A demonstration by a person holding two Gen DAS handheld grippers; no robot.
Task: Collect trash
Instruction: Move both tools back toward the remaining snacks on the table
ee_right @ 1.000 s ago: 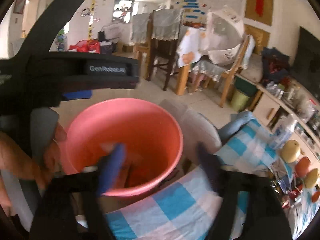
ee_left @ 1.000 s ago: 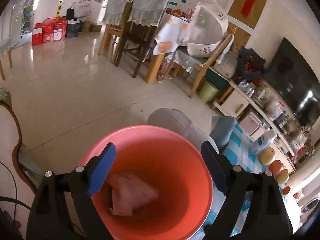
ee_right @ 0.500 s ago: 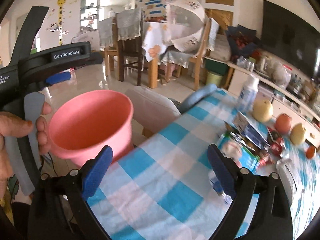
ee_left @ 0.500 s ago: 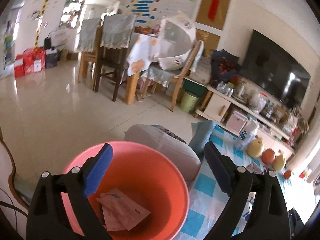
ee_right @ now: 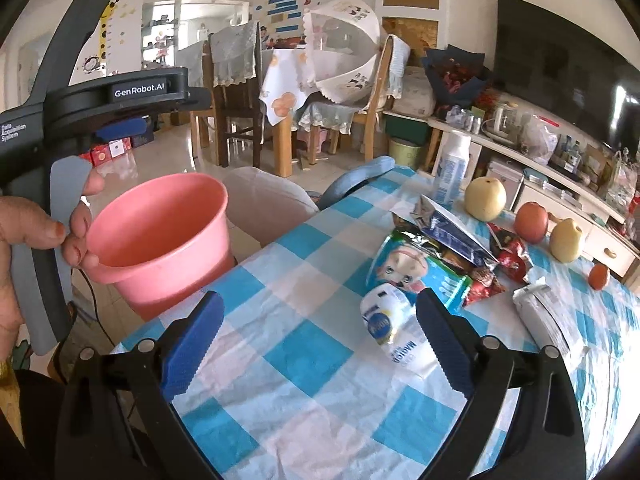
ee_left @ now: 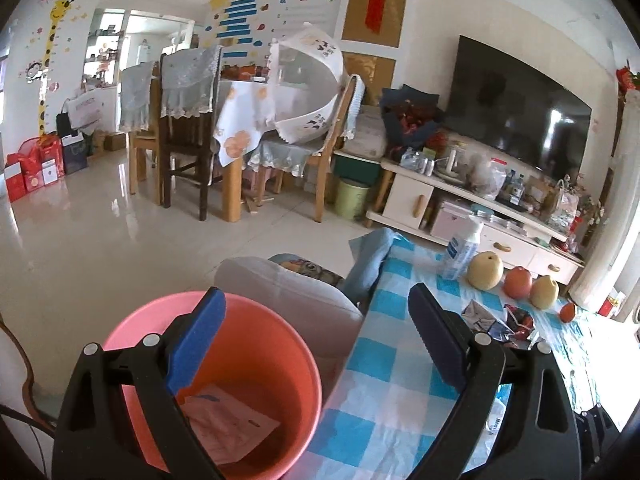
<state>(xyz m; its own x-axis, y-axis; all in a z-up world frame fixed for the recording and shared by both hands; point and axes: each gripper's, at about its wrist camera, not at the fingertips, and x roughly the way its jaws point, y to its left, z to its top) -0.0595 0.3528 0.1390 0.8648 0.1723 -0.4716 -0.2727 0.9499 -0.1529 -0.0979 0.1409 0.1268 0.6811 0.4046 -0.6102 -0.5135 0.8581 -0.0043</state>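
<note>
A pink bucket [ee_left: 280, 360] stands beside the left edge of the checked table and holds a pinkish paper wrapper [ee_left: 228, 432]. My left gripper [ee_left: 316, 344] is open and empty above the bucket's rim. My right gripper [ee_right: 316, 344] is open and empty over the blue-and-white tablecloth [ee_right: 312, 364]. The bucket shows at the left in the right wrist view [ee_right: 160, 232]. Ahead of the right gripper lie a white crumpled packet [ee_right: 386, 320], a green-blue snack bag [ee_right: 412, 268], a silver-blue wrapper [ee_right: 452, 228] and red wrappers [ee_right: 508, 256].
A white bottle [ee_right: 452, 168], two pears [ee_right: 484, 198], an apple [ee_right: 530, 222] and a small orange [ee_right: 598, 276] stand along the table's far edge. A grey cushioned seat [ee_left: 288, 292] sits behind the bucket. Dining chairs and a TV cabinet lie beyond.
Both grippers have swung right, away from the bucket and toward the table. The right gripper came out of the bucket and now faces the wrappers on the cloth.
</note>
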